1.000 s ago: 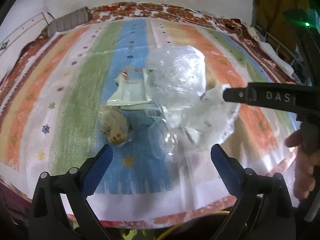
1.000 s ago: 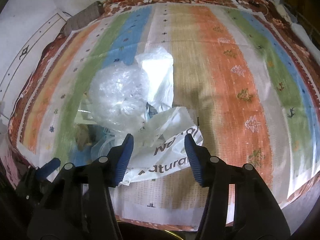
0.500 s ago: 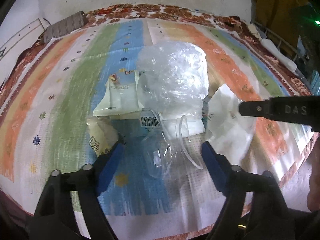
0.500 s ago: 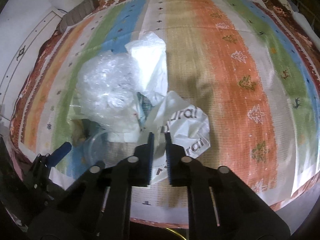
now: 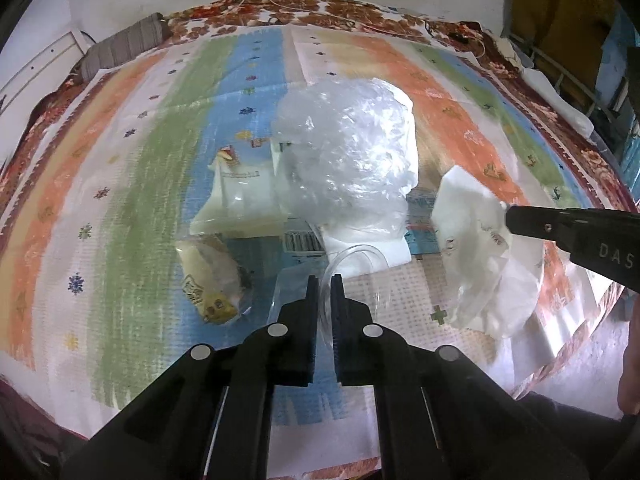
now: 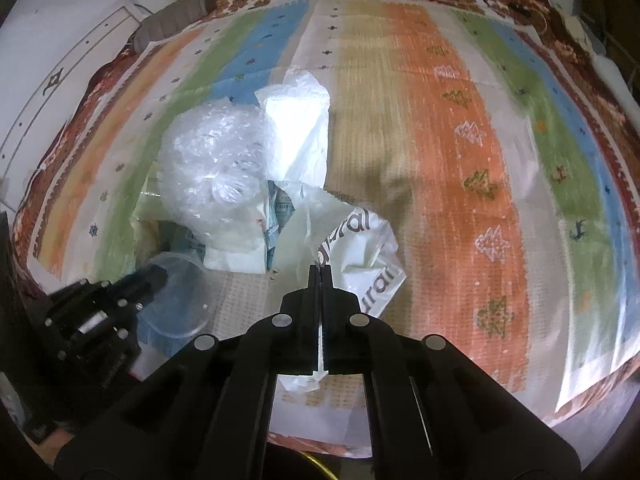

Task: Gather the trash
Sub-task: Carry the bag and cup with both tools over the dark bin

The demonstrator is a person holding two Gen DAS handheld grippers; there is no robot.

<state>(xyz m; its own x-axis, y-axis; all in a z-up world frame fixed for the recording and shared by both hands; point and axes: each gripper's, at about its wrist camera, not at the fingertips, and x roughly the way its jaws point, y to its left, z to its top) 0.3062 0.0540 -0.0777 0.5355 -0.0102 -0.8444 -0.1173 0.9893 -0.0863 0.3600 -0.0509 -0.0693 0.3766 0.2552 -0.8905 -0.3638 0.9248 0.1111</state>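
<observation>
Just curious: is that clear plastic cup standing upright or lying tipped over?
Tipped on its side: the clear plastic cup shows its round rim sideways, pinched by the left gripper, on the striped cloth.

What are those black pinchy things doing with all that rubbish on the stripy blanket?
A person is collecting trash with a gripper in each hand. The left gripper has just closed on the rim of a clear plastic cup. The right gripper has just closed on a white plastic bag with grey lettering. A crumpled clear bag, a white pouch and a yellow wrapper still lie on the striped cloth.
</observation>
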